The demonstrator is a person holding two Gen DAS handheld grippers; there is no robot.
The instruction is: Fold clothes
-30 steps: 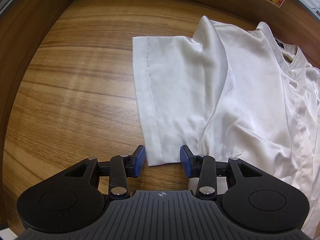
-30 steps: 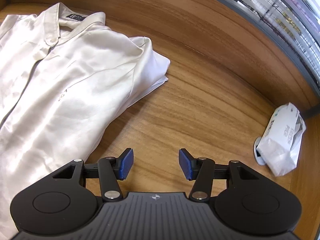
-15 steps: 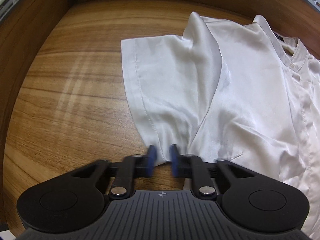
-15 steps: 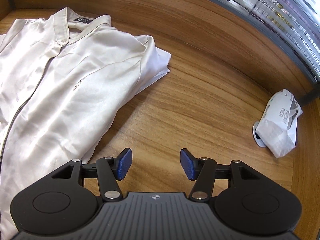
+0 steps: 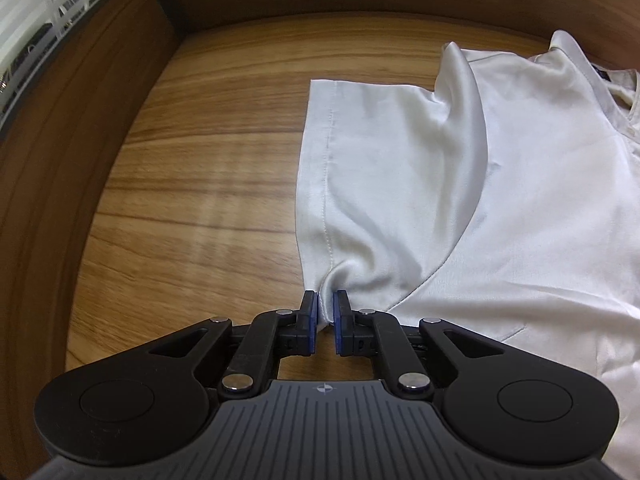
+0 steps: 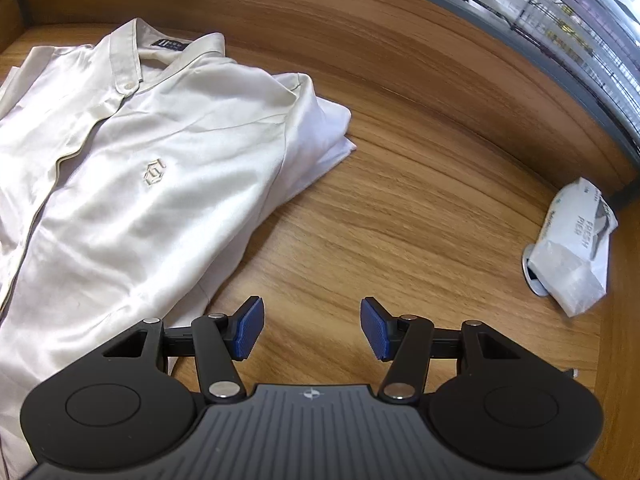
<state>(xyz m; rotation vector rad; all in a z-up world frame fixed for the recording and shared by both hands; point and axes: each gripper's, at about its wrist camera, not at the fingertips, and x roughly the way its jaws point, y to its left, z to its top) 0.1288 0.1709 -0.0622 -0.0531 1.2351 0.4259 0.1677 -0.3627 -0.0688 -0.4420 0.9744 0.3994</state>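
Cream satin shirt (image 6: 132,184), short-sleeved, lay front-up on a wooden table (image 5: 208,168) with its collar toward the far wall. A small embroidered emblem (image 6: 154,172) sat on the chest, and a dark label showed inside the collar.

Left gripper (image 5: 327,310): blue pads nearly together, clamped on the near corner of the sleeve (image 5: 372,184) hem. The cloth bunched into a small gathered fold right at the pads, and the rest of the sleeve spread flat away from the gripper toward the far side of the table, with a raised ridge of fabric at the shoulder.

Right gripper (image 6: 312,326): jaws apart, nothing between the pads, poised over bare wood just beside the shirt's other side edge. The shirt body lay to the left of this gripper; that side's sleeve (image 6: 320,128) was folded into a layered stack farther off.

White plastic packet (image 6: 576,248), printed lettering, rested well to the right, partly covering a round metal fitting (image 6: 532,276) in the tabletop.
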